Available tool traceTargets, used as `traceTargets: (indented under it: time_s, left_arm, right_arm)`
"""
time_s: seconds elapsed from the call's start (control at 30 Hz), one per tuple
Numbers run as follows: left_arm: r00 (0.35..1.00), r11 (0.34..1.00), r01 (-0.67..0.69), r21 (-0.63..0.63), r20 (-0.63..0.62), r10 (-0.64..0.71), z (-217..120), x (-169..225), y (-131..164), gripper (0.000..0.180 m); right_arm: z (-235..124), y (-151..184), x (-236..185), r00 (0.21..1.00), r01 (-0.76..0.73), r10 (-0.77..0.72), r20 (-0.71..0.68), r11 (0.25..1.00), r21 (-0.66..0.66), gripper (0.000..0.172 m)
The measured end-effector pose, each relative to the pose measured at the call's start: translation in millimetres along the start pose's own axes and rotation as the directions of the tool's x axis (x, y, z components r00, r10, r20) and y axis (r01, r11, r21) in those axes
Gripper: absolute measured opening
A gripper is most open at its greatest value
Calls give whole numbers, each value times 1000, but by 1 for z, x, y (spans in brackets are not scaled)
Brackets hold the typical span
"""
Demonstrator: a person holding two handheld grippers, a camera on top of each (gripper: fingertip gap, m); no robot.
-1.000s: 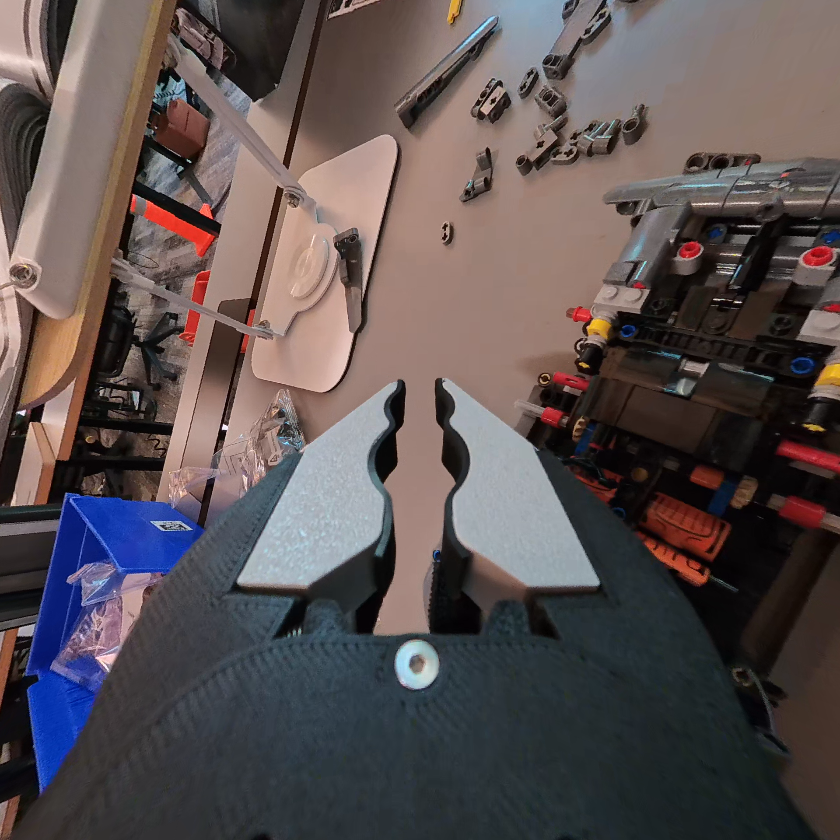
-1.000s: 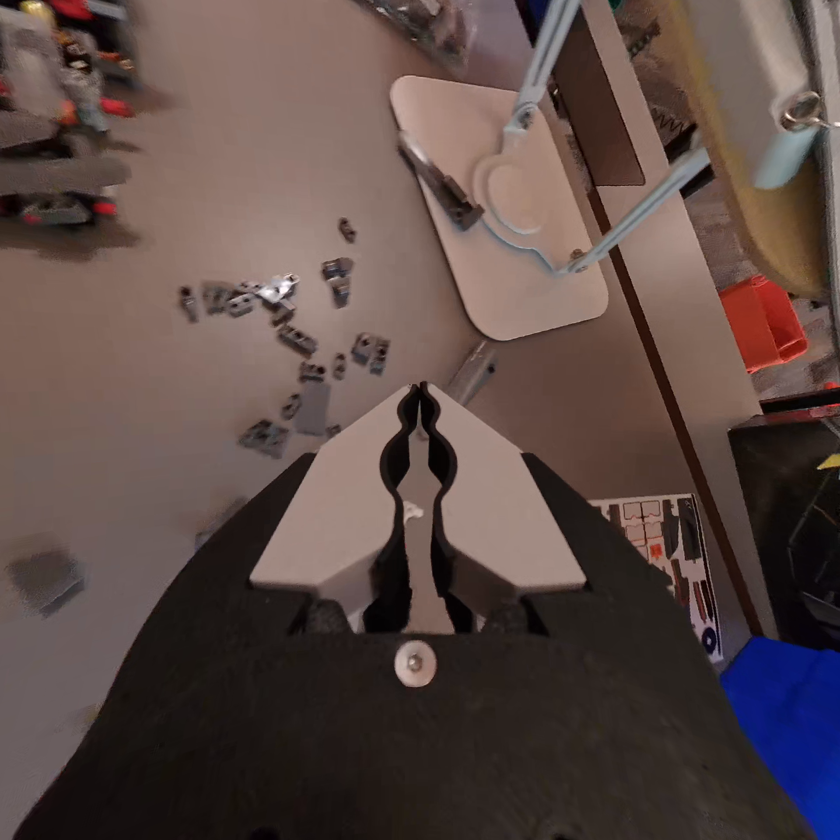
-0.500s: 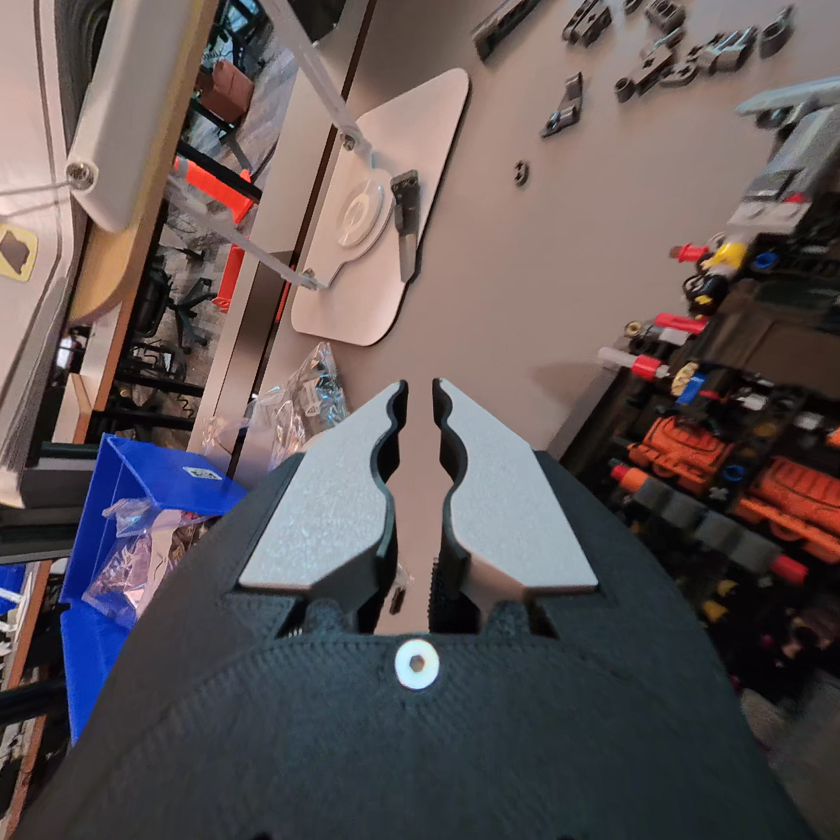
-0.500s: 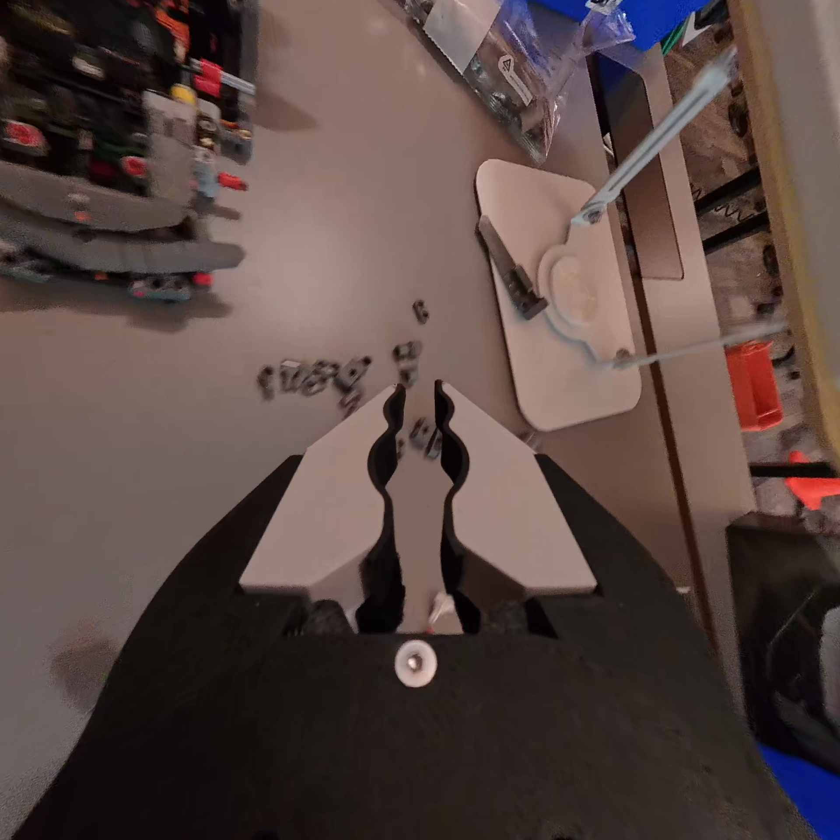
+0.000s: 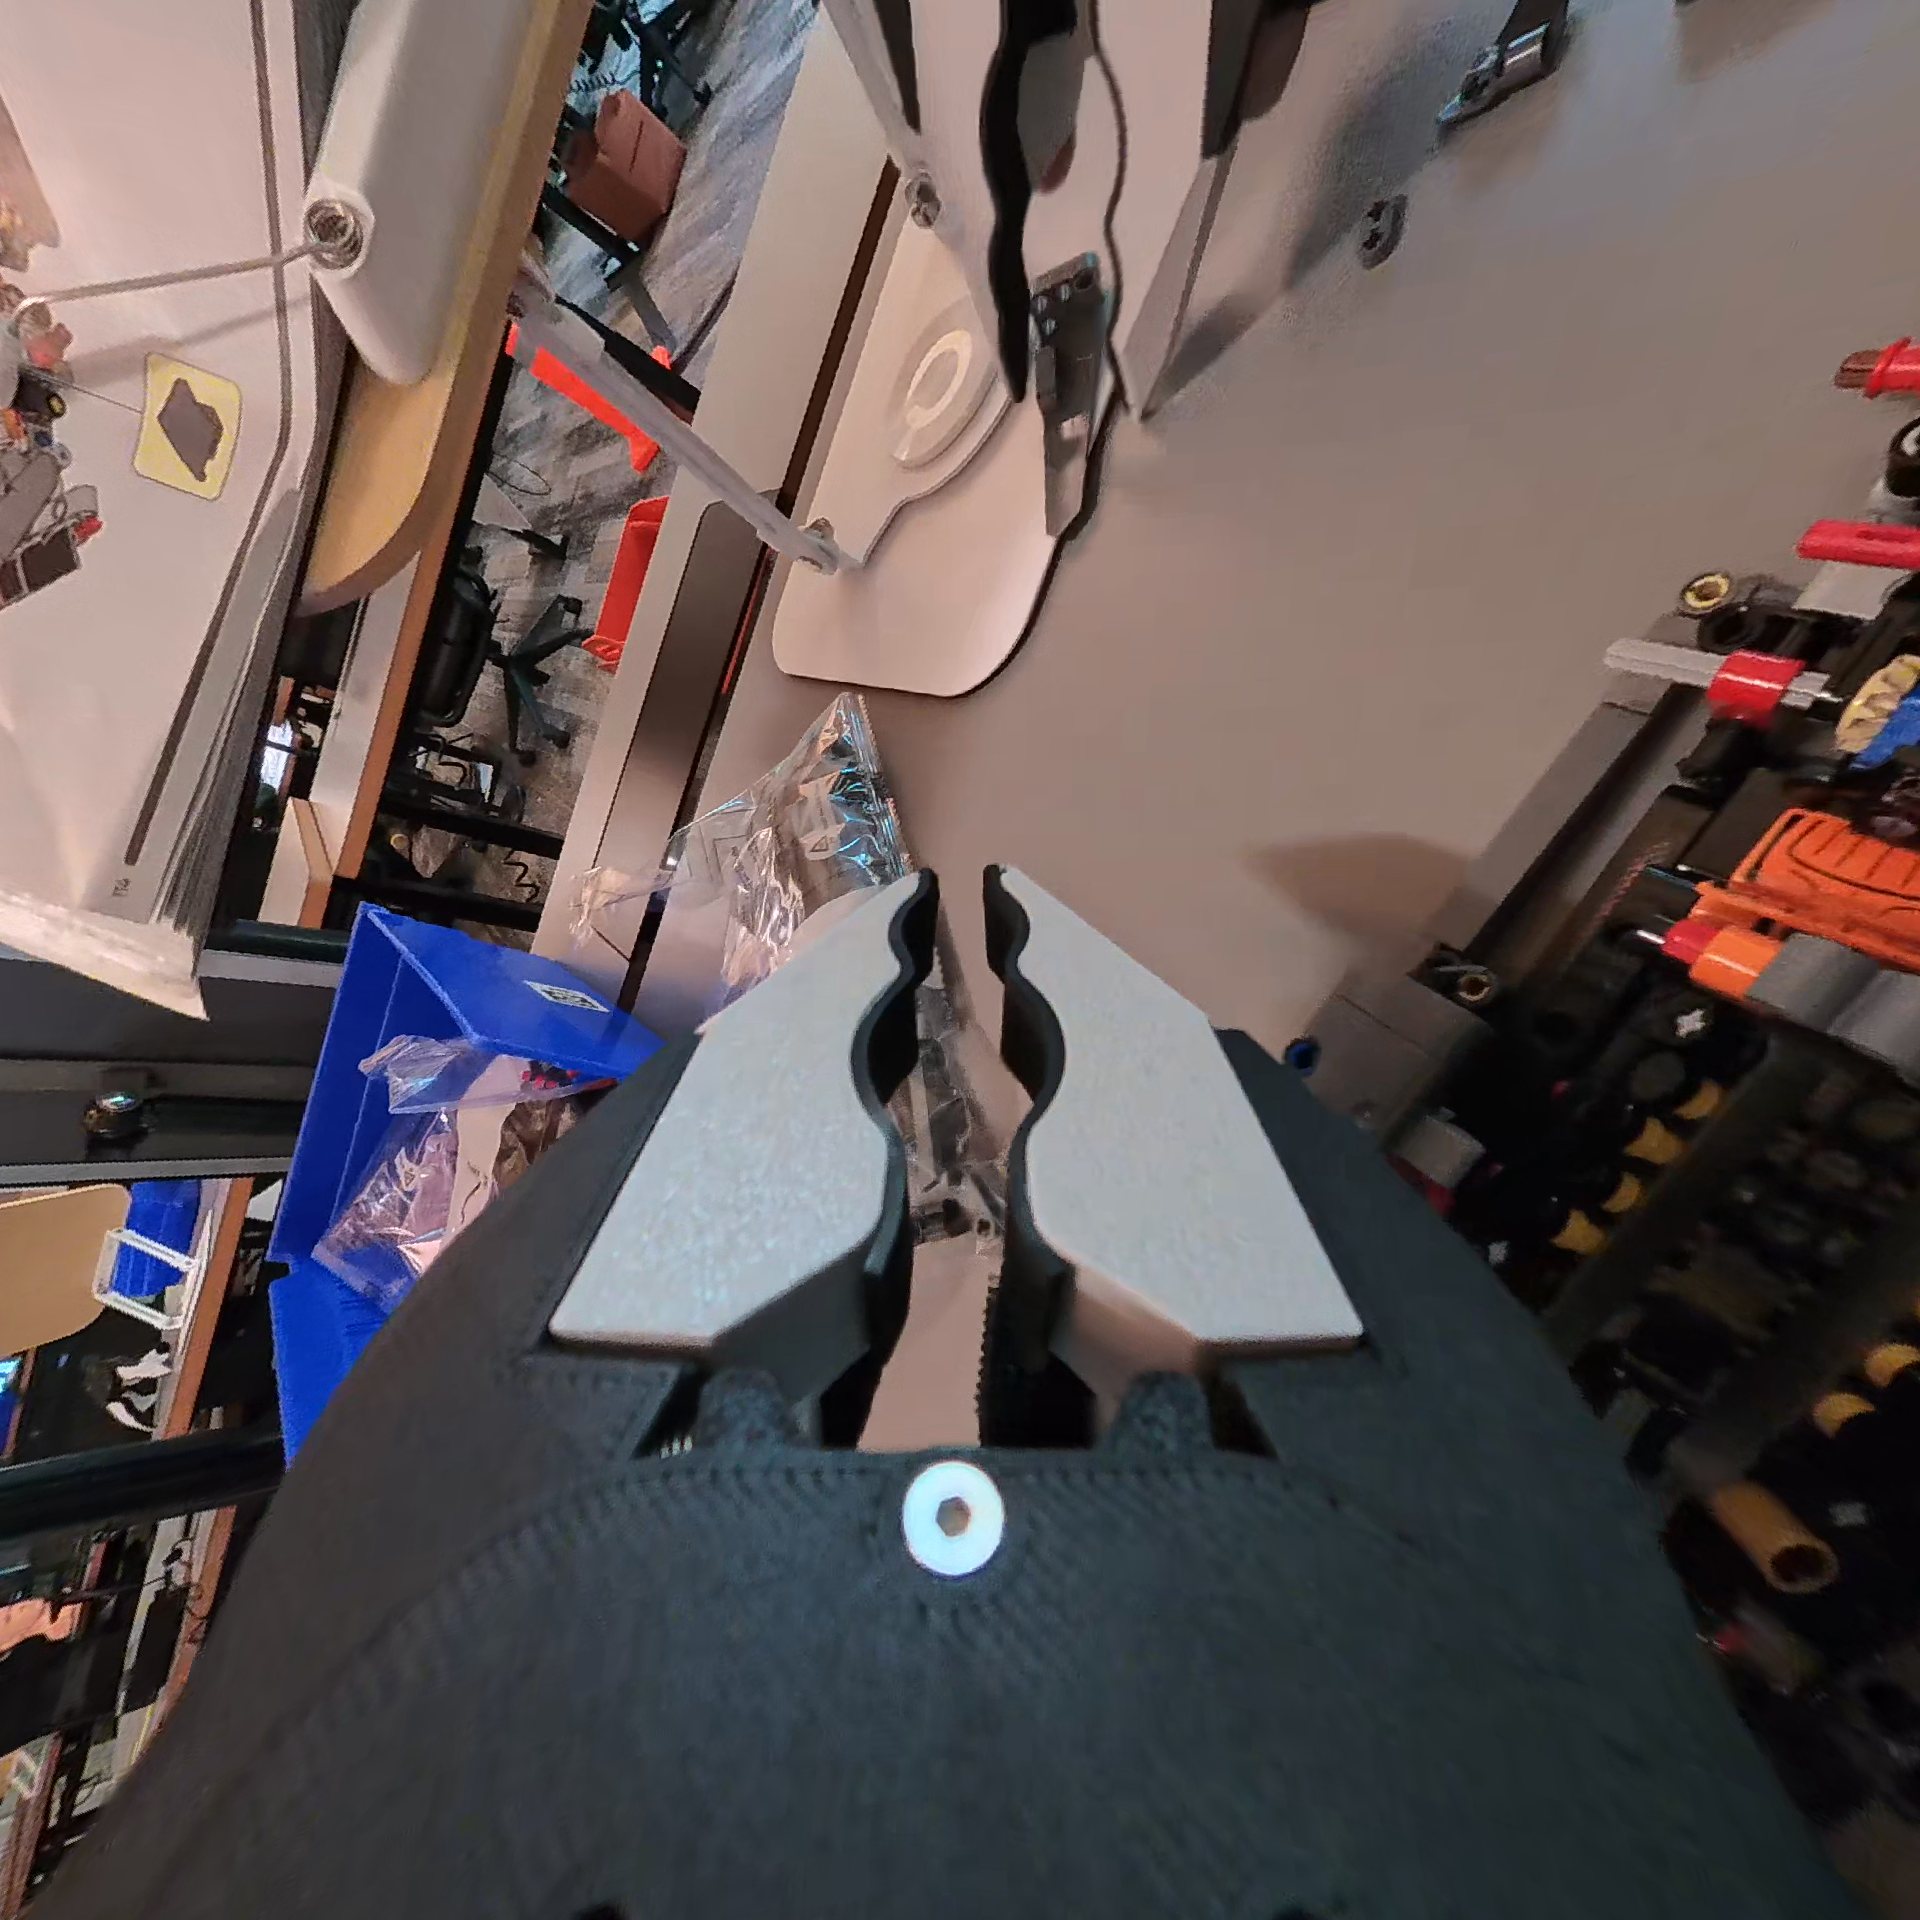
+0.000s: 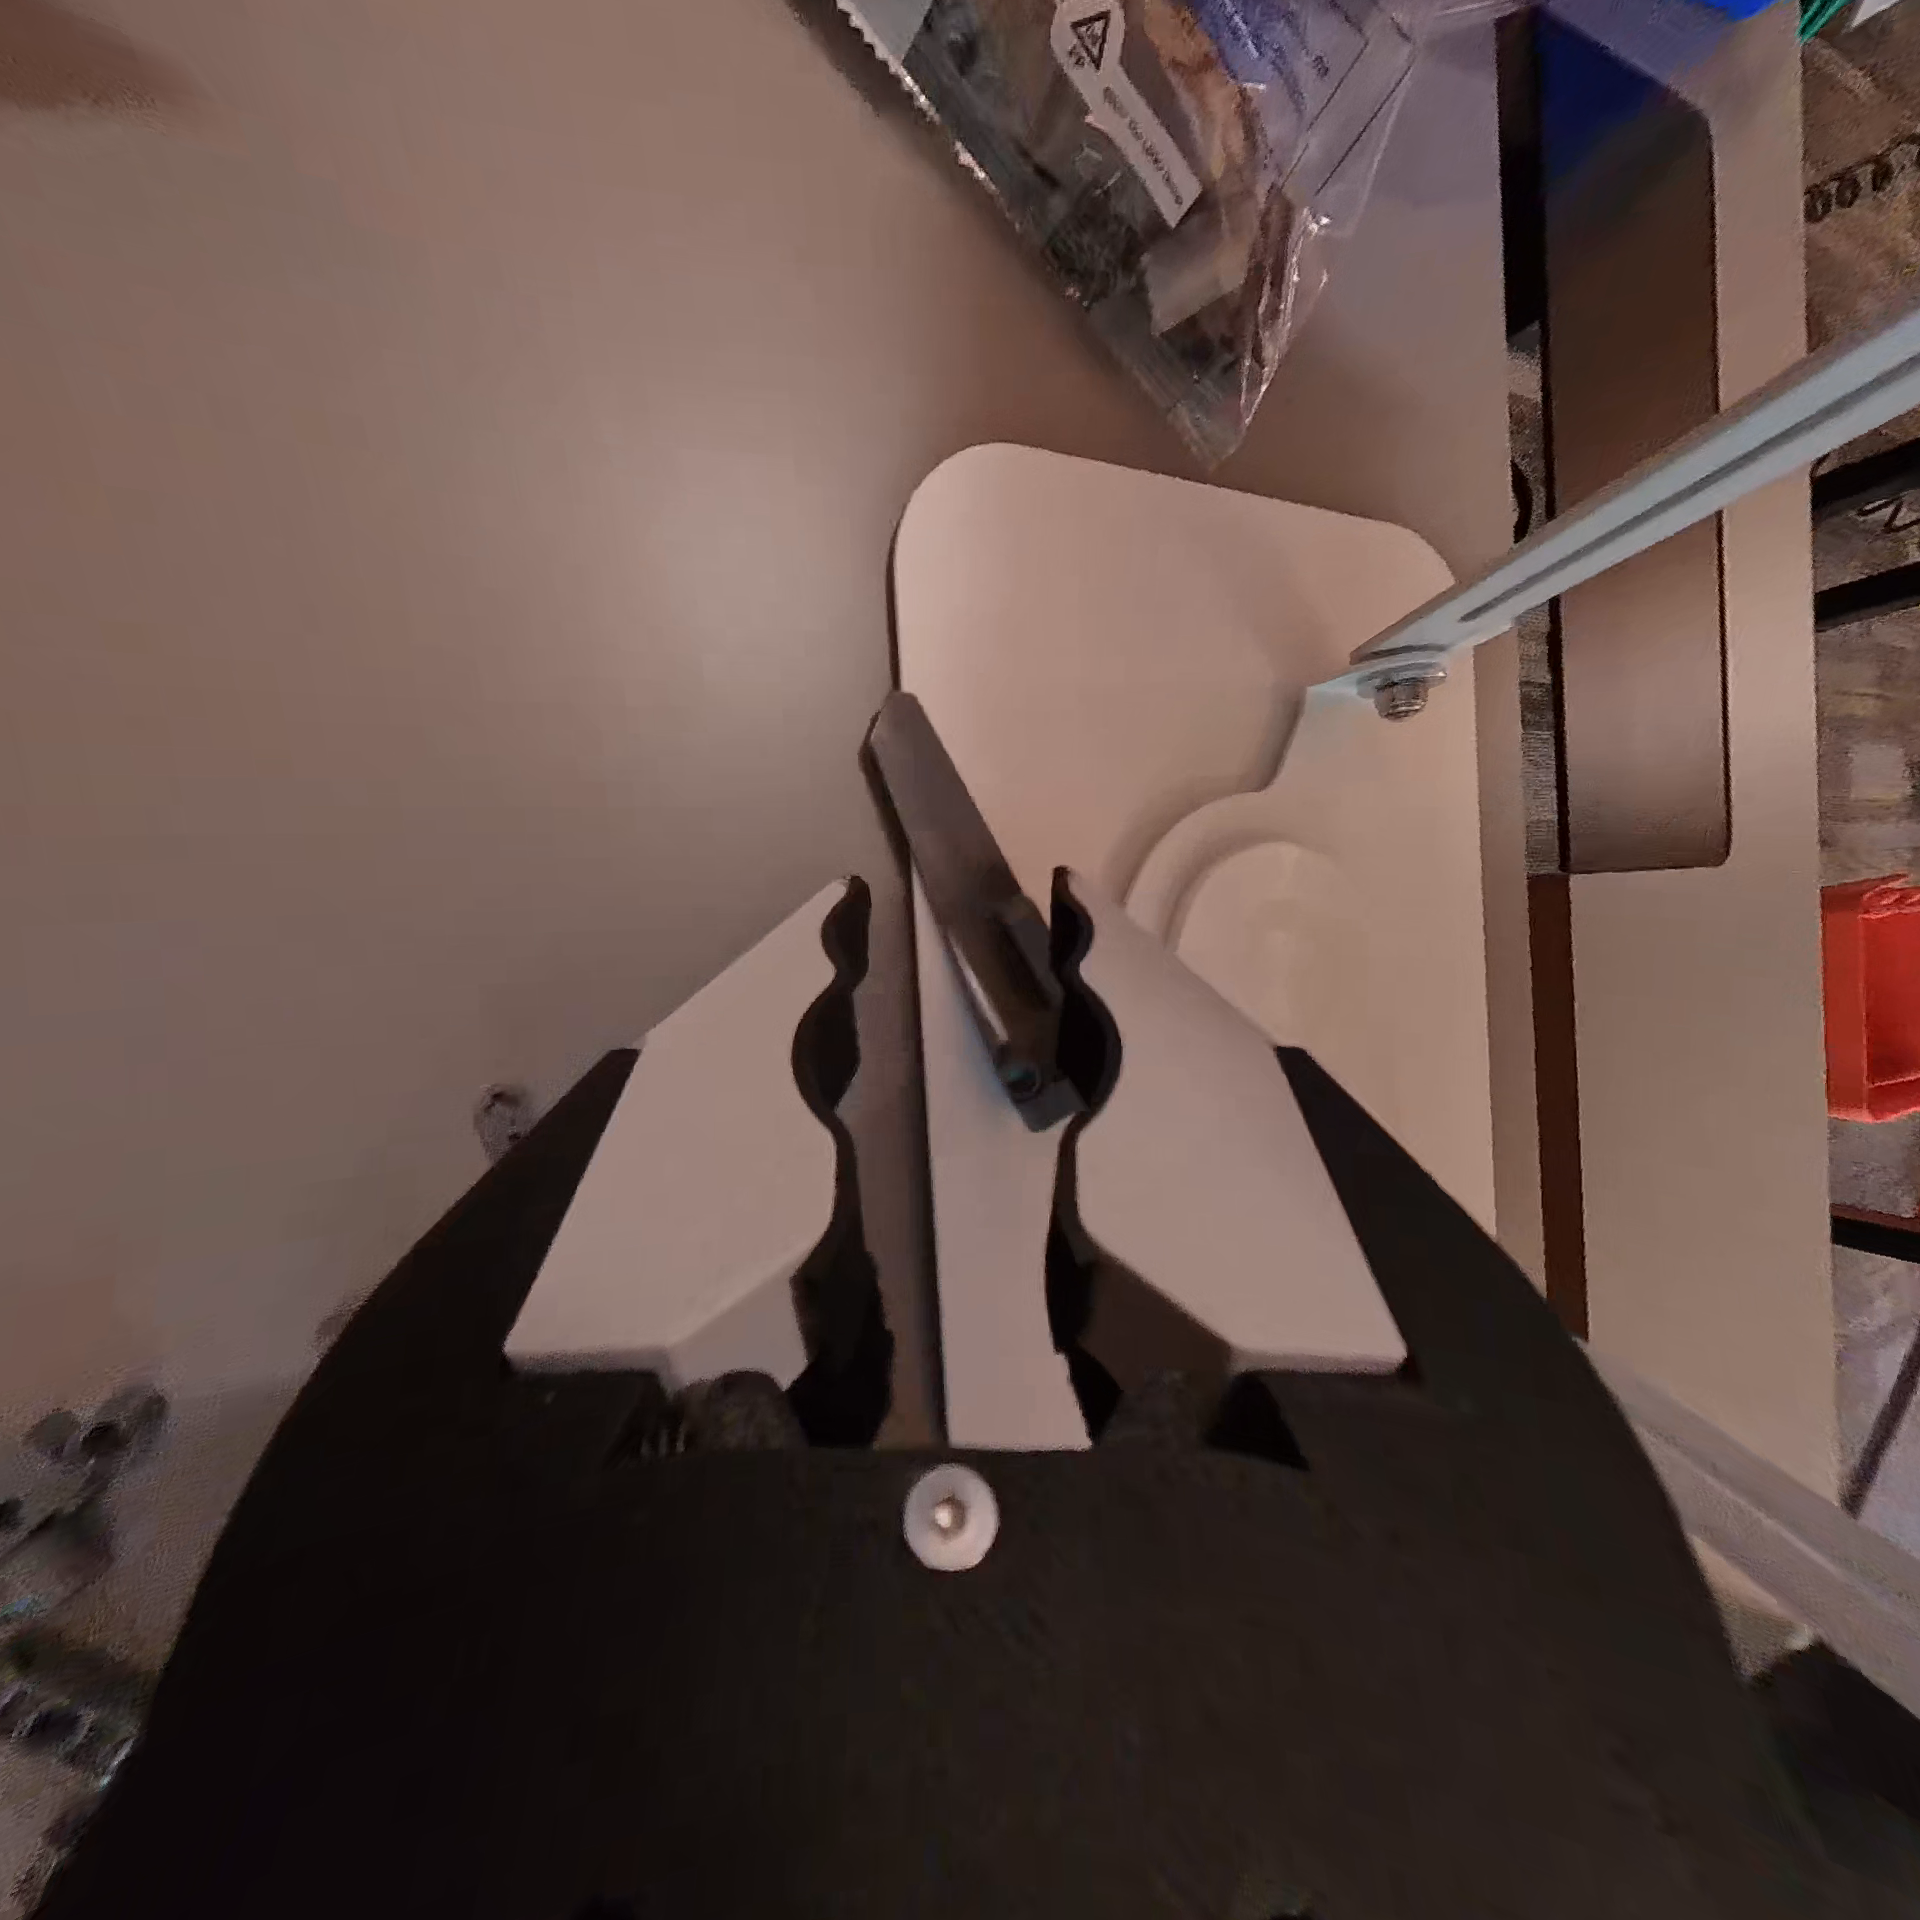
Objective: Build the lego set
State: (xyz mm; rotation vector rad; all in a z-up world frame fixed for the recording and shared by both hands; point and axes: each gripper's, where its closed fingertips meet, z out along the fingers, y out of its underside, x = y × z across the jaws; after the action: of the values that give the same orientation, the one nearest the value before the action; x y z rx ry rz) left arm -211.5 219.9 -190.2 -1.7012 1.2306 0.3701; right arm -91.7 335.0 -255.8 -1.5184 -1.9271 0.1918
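My right gripper (image 6: pixel 958 883) is open low over the white base plate (image 6: pixel 1143 623). A long dark grey brick piece (image 6: pixel 935 810) lies on that plate between its fingers, close to the right finger (image 6: pixel 1070 935), with clear room to the left one. The left wrist view shows this gripper (image 5: pixel 1075 395) from the far side, straddling the same piece (image 5: pixel 1065 457). My left gripper (image 5: pixel 961 883) is open by a narrow gap, with nothing pressed between the pads. It hovers over a clear plastic bag of parts (image 5: pixel 790 831) on the table.
A large brick-built model (image 5: pixel 1714 1039) in black, orange and red fills the right side. A blue bin (image 5: pixel 416 1039) with bags stands at the table edge. A metal stand arm (image 6: pixel 1610 520) rises from the plate. Small grey parts (image 6: pixel 62 1455) lie bottom left. My right fingertips sit around 20 cm from my left ones.
My right gripper went from shut to open and moved from the loose grey parts to the white plate, around the dark piece. My left gripper swung away from the model towards the bag.
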Motion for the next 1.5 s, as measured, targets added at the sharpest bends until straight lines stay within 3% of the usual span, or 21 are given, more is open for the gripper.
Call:
traceTargets:
  time_s: [0.27, 0.67, 0.83, 0.93, 1.03, 1.13, 1.3, 1.5]
  left_arm:
    - [1000, 1000, -13, -2, -2, 13, 1, 2, -1, 7]
    - [999, 999, -53, 4, -12, 53, 0, 8, -8, 6]
    - [998, 998, -68, 4, -14, 68, -2, 9, -9, 6]
    - [997, 997, -73, 5, -14, 73, -3, 10, -11, 6]
    - [996, 997, -83, 4, -18, 83, -3, 11, -12, 6]
    - [996, 996, -89, 1, -21, 89, -4, 13, -12, 6]
    - [995, 995, -98, -2, -29, 98, -5, 14, -11, 6]
    - [993, 993, -116, -9, -38, 116, -6, 17, -10, 6]
  right_arm:
    - [6, -1, -2, 993, -90, 86, 76, 995, 45, 10]
    - [-11, 4, -14, 998, -56, 53, 44, 996, 66, 0]
    - [-35, 8, -37, 986, -77, 72, 151, 997, 25, 0]
    - [-52, 4, -61, 938, -118, 119, 325, 993, -24, 0]
    - [-58, 0, -75, 830, -216, 232, 506, 972, -92, 0]
    - [-47, 4, -72, 731, -331, 366, 577, 928, -170, 0]
    - [-30, 11, -53, 753, -397, 440, 489, 897, -195, 0]
    - [-34, 13, -49, 797, -380, 415, 439, 909, -170, 12]
